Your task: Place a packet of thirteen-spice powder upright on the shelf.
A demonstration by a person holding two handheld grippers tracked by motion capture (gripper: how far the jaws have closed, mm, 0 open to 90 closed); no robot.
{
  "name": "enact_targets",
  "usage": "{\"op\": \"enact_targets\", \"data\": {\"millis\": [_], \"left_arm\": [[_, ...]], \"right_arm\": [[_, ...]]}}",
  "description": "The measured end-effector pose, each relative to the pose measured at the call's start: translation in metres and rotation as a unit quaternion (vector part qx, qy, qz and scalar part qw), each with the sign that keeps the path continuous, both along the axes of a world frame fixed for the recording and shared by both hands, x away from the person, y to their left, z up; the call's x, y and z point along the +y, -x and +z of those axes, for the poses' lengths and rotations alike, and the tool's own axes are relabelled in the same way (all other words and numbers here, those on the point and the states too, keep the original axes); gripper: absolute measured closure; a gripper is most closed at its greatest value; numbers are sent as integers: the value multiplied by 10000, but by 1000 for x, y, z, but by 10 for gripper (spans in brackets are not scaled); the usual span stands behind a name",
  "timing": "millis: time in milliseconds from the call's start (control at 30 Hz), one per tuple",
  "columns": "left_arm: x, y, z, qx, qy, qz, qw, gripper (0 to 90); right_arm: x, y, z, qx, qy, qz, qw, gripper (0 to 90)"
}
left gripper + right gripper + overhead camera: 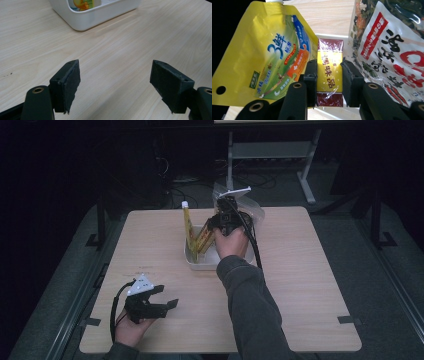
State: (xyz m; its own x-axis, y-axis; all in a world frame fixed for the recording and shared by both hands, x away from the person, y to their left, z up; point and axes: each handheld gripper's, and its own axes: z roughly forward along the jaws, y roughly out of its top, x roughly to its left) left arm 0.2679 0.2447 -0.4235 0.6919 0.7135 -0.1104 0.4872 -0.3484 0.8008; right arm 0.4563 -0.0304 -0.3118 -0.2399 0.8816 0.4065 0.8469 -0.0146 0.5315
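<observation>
The right hand-held gripper (329, 75) pinches the small yellow and dark red box (330, 75) standing in the white bin (192, 261) between the yellow pouch (272, 55) and the seaweed bag (387, 50), while the left hand-held gripper (115, 85) rests spread on the surface (120, 45), probably waiting.

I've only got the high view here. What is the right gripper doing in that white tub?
Observer: In its own view, the right gripper has its jaws on either side of a yellow and dark red box.
Operator: What's next to the box?
Observer: A yellow spouted pouch on one side, a clear bag of dried vegetables on the other.
Operator: And the left gripper?
Observer: The left gripper is open with nothing between its jaws, facing the white tub.
</observation>
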Motion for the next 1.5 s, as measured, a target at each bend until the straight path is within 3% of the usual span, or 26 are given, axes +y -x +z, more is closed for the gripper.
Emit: {"op": "enact_targets", "data": {"millis": [267,733,1500], "left_arm": [[0,2,-1,10,-19,-15,10000,237],[-1,4,0,16,-4,-49,10000,237],[-1,4,1,-46,-47,-50,10000,237]], "right_arm": [[0,3,-4,33,66,131,9999,643],[6,12,-6,38,-95,375,9992,570],[18,13,-10,84,-51,778,9969,549]]}}
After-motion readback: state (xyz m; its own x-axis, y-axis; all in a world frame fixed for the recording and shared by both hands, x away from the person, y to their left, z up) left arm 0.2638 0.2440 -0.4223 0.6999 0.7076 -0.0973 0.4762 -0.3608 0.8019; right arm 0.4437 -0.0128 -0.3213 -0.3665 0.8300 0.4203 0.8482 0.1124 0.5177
